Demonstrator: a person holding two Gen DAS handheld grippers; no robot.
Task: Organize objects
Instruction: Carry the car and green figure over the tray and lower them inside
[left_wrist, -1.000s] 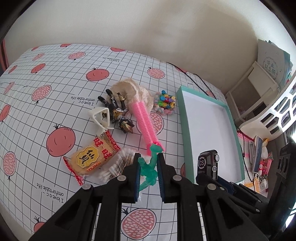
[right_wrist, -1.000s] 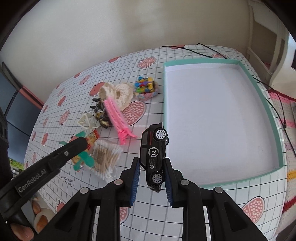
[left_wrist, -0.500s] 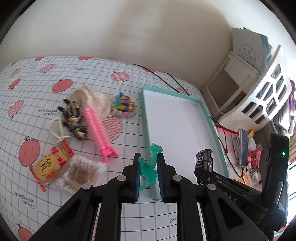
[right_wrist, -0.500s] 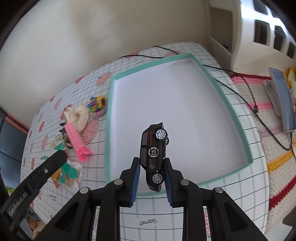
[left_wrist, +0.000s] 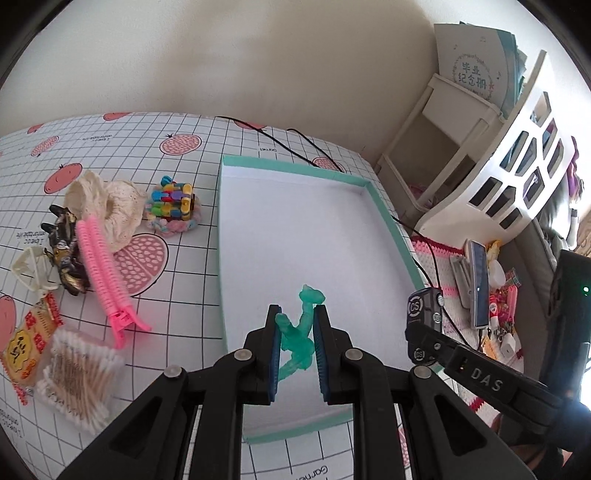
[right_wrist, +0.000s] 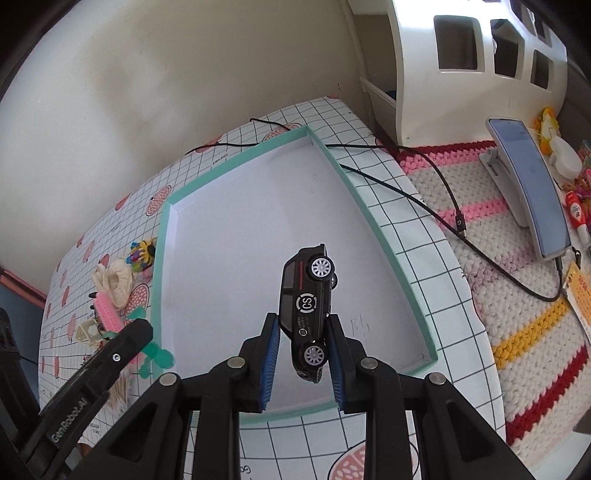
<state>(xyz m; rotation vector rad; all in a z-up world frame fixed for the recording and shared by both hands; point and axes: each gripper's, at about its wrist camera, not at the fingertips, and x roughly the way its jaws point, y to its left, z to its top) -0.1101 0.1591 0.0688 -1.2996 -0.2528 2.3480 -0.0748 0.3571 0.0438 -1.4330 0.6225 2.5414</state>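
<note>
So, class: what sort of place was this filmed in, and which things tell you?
Most likely a home, perhaps a child's room: a pomegranate-print tablecloth, a crocheted striped mat and a white cubby shelf against the wall, with small toys and hair clips scattered about.

A white shelf (right_wrist: 476, 62) with square holes stands by the wall past the table's far corner. A striped knitted mat (right_wrist: 517, 295) lies beside the table's edge, with a phone (right_wrist: 532, 192) on it. A black cable (right_wrist: 436, 192) runs across the mat.
</note>
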